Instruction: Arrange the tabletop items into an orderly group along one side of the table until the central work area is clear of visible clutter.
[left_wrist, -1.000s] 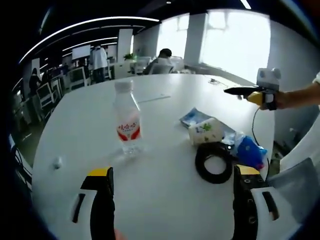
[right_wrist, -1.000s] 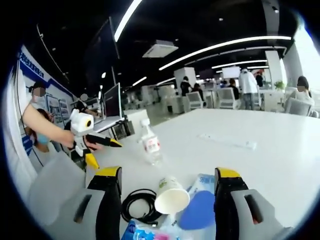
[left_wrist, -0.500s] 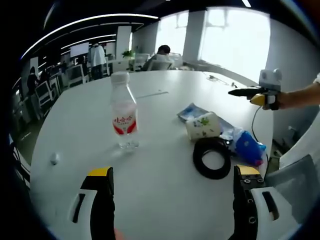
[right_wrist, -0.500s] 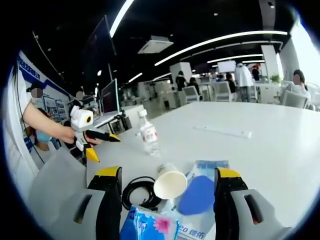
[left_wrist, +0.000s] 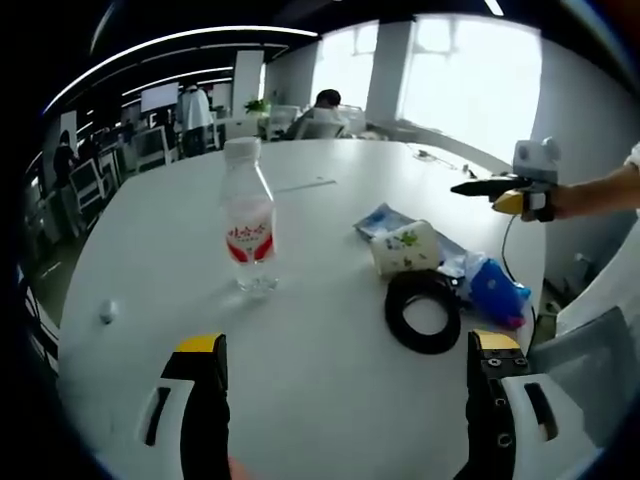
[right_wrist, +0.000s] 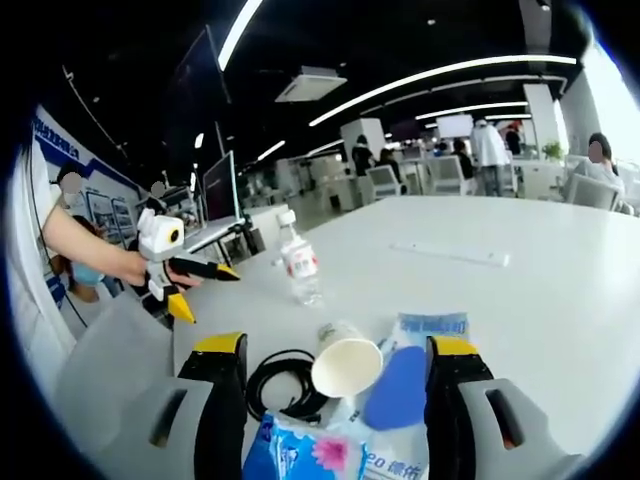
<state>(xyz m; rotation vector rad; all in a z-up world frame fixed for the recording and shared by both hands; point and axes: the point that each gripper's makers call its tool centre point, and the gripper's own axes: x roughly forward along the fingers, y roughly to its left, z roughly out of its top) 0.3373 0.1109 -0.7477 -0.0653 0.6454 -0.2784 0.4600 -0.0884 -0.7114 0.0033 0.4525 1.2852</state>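
Too small to identify: pale speck (left_wrist: 108, 311) on the worktop (left_wrist: 320, 400); partly covered by the paper cup (right_wrist: 346, 364): black cable coil (right_wrist: 283, 388) and flat blue packets (right_wrist: 400, 385), print unreadable; cut off at bottom edge: blue tissue pack (right_wrist: 300, 452).

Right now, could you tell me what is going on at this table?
A person holds a tool in each hand above a white table; both are open and hold nothing. The left tool faces an upright water bottle standing apart from a cluster: a paper cup lying on its side, a coiled black cable and blue packets. The right tool hovers over that cluster. Nothing has been grasped yet.
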